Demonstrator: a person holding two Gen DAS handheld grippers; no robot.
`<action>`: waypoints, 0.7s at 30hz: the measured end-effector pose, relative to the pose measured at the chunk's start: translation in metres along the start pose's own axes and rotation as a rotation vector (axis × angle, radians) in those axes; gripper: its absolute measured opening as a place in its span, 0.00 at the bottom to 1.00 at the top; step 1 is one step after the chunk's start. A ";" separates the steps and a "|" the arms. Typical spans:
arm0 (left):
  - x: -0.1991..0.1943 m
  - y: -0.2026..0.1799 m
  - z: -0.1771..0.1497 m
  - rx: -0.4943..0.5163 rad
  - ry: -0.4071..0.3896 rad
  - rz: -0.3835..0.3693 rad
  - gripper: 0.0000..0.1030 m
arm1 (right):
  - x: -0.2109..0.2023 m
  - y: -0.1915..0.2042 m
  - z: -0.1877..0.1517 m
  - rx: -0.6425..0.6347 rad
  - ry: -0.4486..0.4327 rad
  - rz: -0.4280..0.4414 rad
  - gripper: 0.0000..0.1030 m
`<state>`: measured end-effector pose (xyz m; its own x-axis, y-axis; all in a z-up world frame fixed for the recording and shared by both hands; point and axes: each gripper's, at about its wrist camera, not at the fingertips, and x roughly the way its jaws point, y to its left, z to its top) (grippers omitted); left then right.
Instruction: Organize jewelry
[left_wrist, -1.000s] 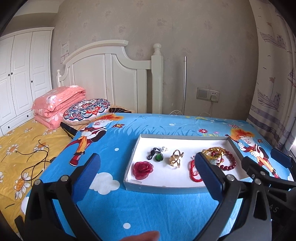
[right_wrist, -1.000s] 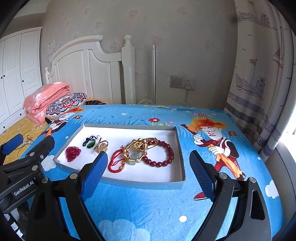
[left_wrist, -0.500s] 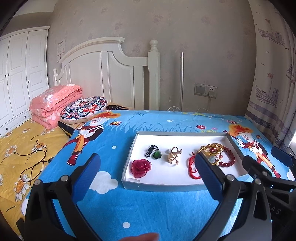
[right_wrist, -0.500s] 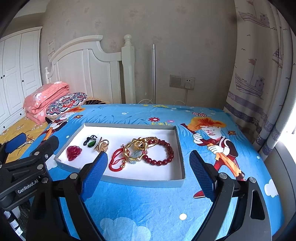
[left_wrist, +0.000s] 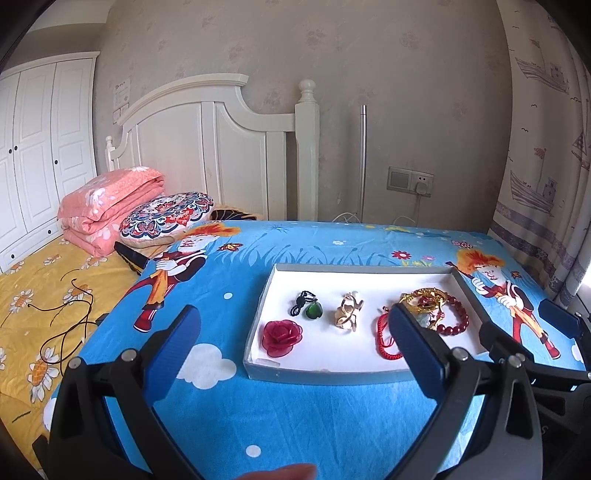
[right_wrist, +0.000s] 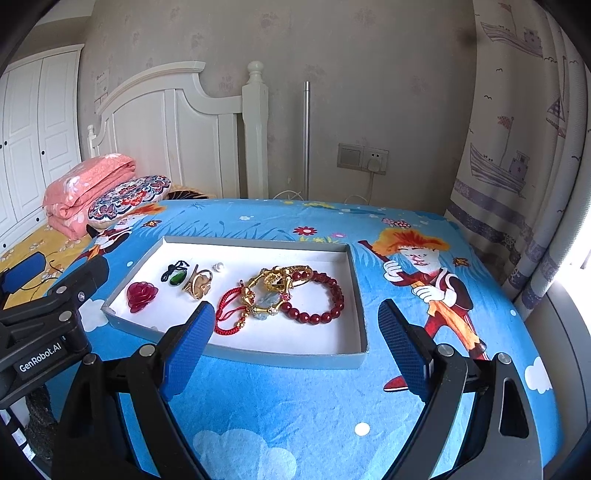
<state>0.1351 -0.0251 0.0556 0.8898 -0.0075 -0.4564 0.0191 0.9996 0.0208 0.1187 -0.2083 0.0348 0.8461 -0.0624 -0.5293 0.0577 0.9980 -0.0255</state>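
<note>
A shallow grey tray (left_wrist: 325, 374) with a white floor lies on the blue cartoon bedspread. In it, from left to right, are a red rose brooch (left_wrist: 282, 338), a green pendant (left_wrist: 313, 311), a gold ring (left_wrist: 347, 314), a red cord bracelet (left_wrist: 384, 339) and a dark red bead bracelet (left_wrist: 456, 317). The right wrist view shows the tray (right_wrist: 280, 356) too, with a gold bracelet (right_wrist: 273, 284) tangled over the beads (right_wrist: 325, 302) and a small pearl (right_wrist: 219, 266). My left gripper (left_wrist: 291, 312) and right gripper (right_wrist: 295, 307) both hover open in front of the tray, holding nothing.
A white headboard (left_wrist: 207, 147), a folded pink quilt (left_wrist: 107, 206) and a patterned cushion (left_wrist: 166, 216) lie to the far left. A yellow flowered bedspread (left_wrist: 40, 295) carries a loose dark cord. A curtain (right_wrist: 517, 166) hangs at the right. A fingertip (left_wrist: 280, 472) shows at the bottom edge.
</note>
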 end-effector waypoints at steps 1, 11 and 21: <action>0.000 0.000 -0.001 0.000 0.001 0.000 0.96 | 0.000 0.000 0.000 0.001 0.001 -0.002 0.82; 0.001 0.003 -0.005 -0.005 0.023 -0.008 0.96 | 0.004 -0.005 -0.001 0.012 0.018 -0.010 0.82; 0.006 0.005 -0.009 -0.006 0.059 -0.002 0.96 | 0.004 -0.007 -0.001 0.015 0.019 -0.019 0.82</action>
<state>0.1363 -0.0194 0.0455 0.8611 -0.0082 -0.5084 0.0179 0.9997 0.0142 0.1213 -0.2157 0.0320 0.8344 -0.0811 -0.5452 0.0820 0.9964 -0.0227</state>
